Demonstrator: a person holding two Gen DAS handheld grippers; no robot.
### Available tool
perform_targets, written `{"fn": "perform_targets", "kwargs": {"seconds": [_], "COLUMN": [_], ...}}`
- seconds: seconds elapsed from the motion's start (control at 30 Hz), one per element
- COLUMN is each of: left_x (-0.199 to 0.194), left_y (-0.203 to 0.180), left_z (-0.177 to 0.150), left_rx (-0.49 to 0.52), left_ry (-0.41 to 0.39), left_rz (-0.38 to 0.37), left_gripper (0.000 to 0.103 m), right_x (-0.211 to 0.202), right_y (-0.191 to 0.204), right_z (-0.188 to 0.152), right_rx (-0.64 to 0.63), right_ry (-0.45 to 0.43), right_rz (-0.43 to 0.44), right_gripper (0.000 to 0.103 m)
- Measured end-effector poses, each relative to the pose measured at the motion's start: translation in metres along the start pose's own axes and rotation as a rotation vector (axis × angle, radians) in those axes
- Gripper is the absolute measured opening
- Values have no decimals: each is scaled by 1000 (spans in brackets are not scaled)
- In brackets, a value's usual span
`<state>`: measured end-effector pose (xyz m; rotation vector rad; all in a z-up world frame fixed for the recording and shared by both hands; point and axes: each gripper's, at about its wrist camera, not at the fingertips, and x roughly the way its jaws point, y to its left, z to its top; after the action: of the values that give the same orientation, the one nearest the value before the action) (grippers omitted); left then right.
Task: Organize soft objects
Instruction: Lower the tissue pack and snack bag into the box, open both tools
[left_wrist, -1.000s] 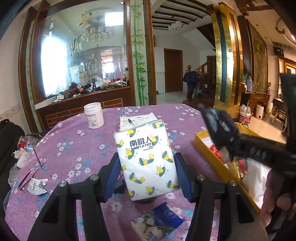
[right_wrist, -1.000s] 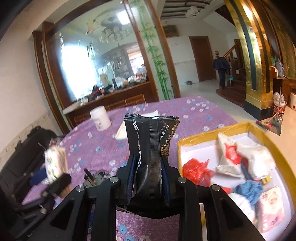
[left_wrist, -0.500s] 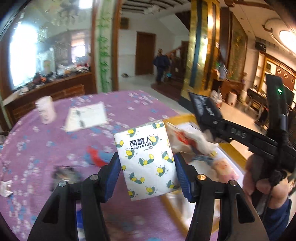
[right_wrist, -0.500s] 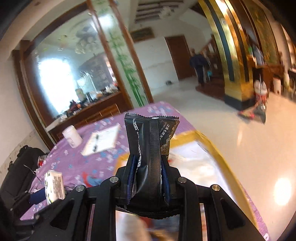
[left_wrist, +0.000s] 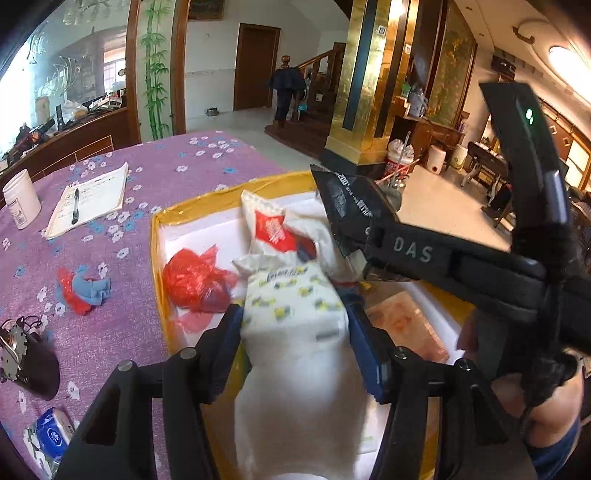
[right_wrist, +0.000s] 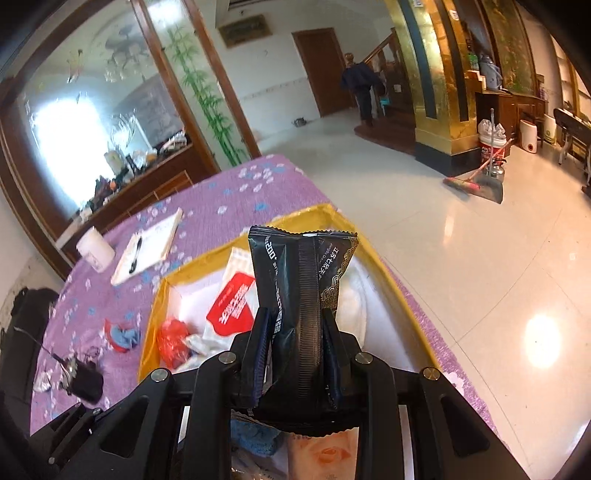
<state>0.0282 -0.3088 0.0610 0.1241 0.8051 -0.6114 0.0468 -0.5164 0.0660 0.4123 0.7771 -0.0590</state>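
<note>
My left gripper (left_wrist: 295, 314) is shut on a white tissue pack with yellow bees (left_wrist: 295, 314), tipped forward over the yellow-rimmed white box (left_wrist: 192, 205). My right gripper (right_wrist: 297, 328) is shut on a black foil packet (right_wrist: 301, 280) and holds it above the same box (right_wrist: 373, 258); it shows in the left wrist view (left_wrist: 351, 206) over the box's far right. In the box lie a red plastic bag (left_wrist: 192, 277), a white and red pouch (left_wrist: 269, 225), a pink pack (left_wrist: 402, 325) and a blue cloth (right_wrist: 255, 435).
On the purple flowered tablecloth (left_wrist: 110, 177) lie a red and blue cloth (left_wrist: 83, 288), a dark pouch with a metal piece (left_wrist: 29, 362), a blue tissue pack (left_wrist: 51, 435), a notepad with pen (left_wrist: 88, 199) and a white jar (left_wrist: 20, 199). The table edge runs right of the box.
Both grippers have swung right from the table's middle to over the box. The tissue pack has tipped forward and down in my left gripper. The black packet stays gripped.
</note>
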Motion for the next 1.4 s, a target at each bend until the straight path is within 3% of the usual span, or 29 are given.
{"fn": "perform_targets", "kwargs": {"seconds": [0.4,0.57,0.87,0.97,1.13,1.4], "left_x": [-11,-16,-22,-26,-32,-36], "left_y": [-12,-16,-12,-8,-7,-10], "left_z": [-11,-9,-7,-4,-1,1], "left_rx": [61,77,56,37,37,63], "left_ry": [-49,-69,-88,-104,-130,-123], "left_rz": [30,33,31,23,38,65], "left_gripper": [57,57,57,69,70,70], "right_x": [9,-3,-15,-22,-32,-29], "right_y": [4,10,4,-1,-6,1], "right_z": [-1,0,3,4,5,4], "right_rx": [-4,-18,32,64,102,65], "right_ry": [33,-27,-87,-124,-175,-172], "right_rz": [-16,-4,38,56,67,42], "right_gripper": [32,56,56,56,56,57]}}
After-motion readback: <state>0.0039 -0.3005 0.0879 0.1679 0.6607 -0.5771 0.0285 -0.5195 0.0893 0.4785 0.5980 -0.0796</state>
